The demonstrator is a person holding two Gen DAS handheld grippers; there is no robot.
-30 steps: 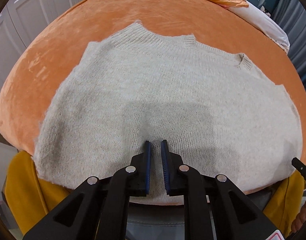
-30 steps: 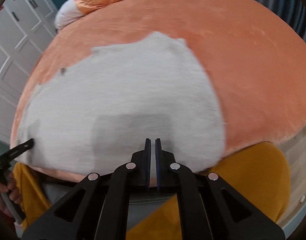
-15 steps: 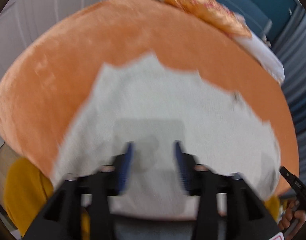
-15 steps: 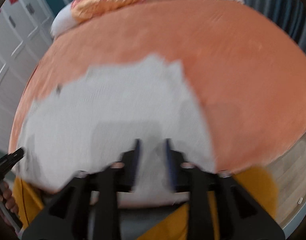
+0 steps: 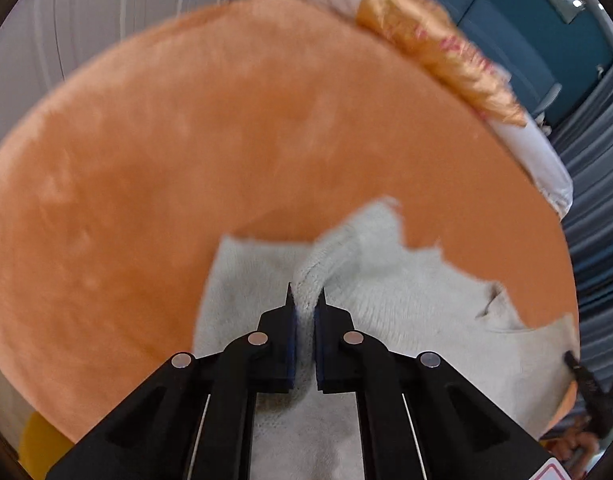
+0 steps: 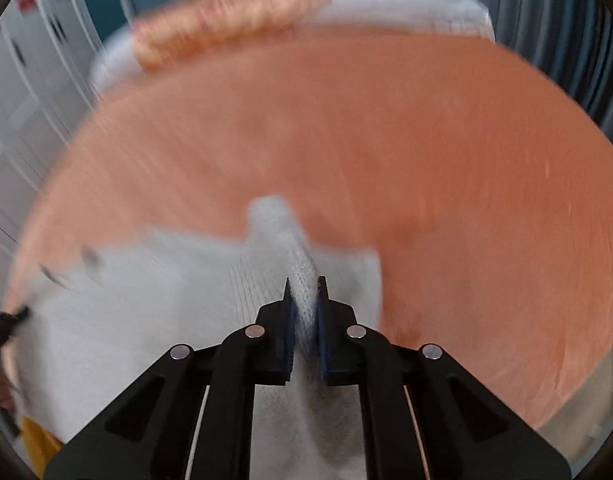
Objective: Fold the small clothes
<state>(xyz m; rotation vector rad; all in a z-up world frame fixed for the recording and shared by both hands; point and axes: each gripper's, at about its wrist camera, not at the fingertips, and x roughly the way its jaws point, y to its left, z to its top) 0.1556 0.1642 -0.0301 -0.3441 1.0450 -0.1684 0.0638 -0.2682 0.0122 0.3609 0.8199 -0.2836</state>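
A cream knitted sweater lies on an orange plush bed cover. My left gripper is shut on a pinched ridge of the sweater's near edge and holds it raised. In the right wrist view the sweater is blurred by motion. My right gripper is shut on another raised fold of the knit. The right gripper's tip also shows at the far right of the left wrist view.
An orange-gold pillow on white bedding lies along the far edge of the bed. White cabinet doors stand to the left. Grey curtains hang to the right. Yellow cloth shows below the near edge.
Both grippers opened, then closed on the sweater's near edge. They have lifted it and carried it forward, so the near part now rises in folds over the rest.
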